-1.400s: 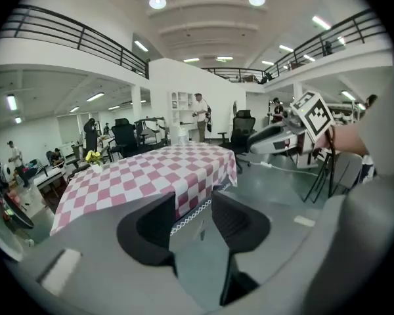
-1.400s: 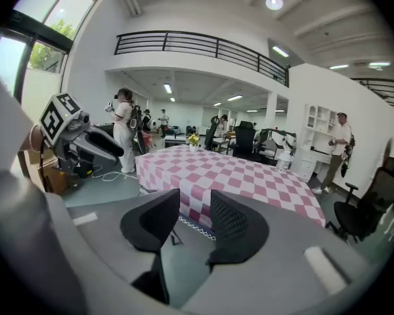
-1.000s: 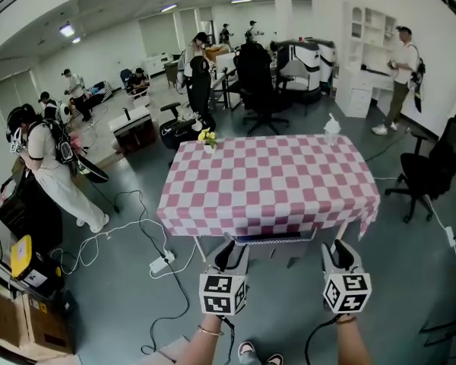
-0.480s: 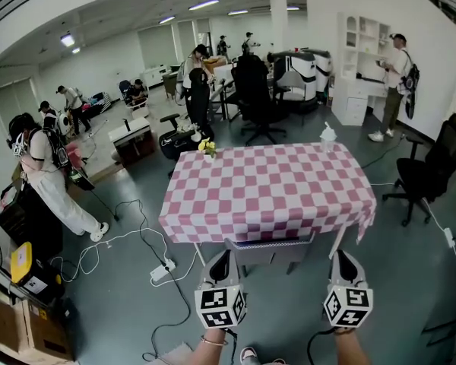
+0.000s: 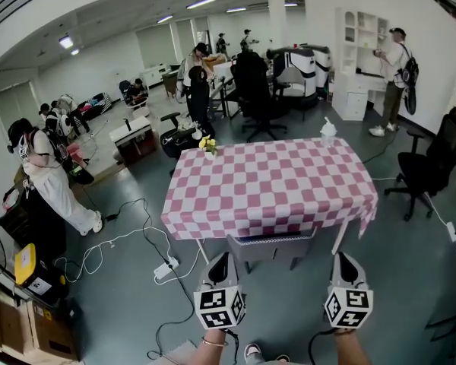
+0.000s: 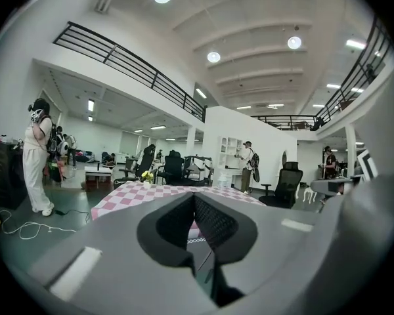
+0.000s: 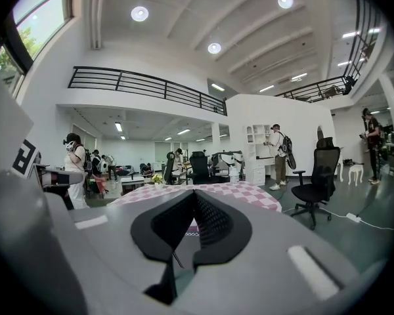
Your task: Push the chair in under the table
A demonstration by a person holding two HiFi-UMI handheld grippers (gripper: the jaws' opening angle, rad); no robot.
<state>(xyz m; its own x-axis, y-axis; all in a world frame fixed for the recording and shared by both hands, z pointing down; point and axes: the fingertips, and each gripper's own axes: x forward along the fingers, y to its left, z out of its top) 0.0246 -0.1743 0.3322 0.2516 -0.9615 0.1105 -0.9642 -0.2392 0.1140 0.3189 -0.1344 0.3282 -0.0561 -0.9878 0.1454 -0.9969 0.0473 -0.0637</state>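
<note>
At the bottom of the head view, the left gripper [image 5: 220, 261] and the right gripper [image 5: 343, 261] are pointing up the frame. Both are showing jaws pressed together with nothing between them (the right one's have only just been closing). Just above them, at lower centre, the chair [image 5: 271, 246] is sitting with its grey back at the near hem of the checked cloth [image 5: 266, 188], its seat hidden under the table [image 5: 184, 220]. Neither gripper seems to be touching it.

If a last nudge is needed, I'd be pressing both closed tips on the back's top edge, evenly left and right. That way the chair is travelling straight between the table legs [image 5: 339, 238] without dragging the cloth. Farther up the frame, flowers [image 5: 206, 144] and a bottle [image 5: 328, 130] are standing at the far edge, so jolting the table is worth avoiding.
</note>
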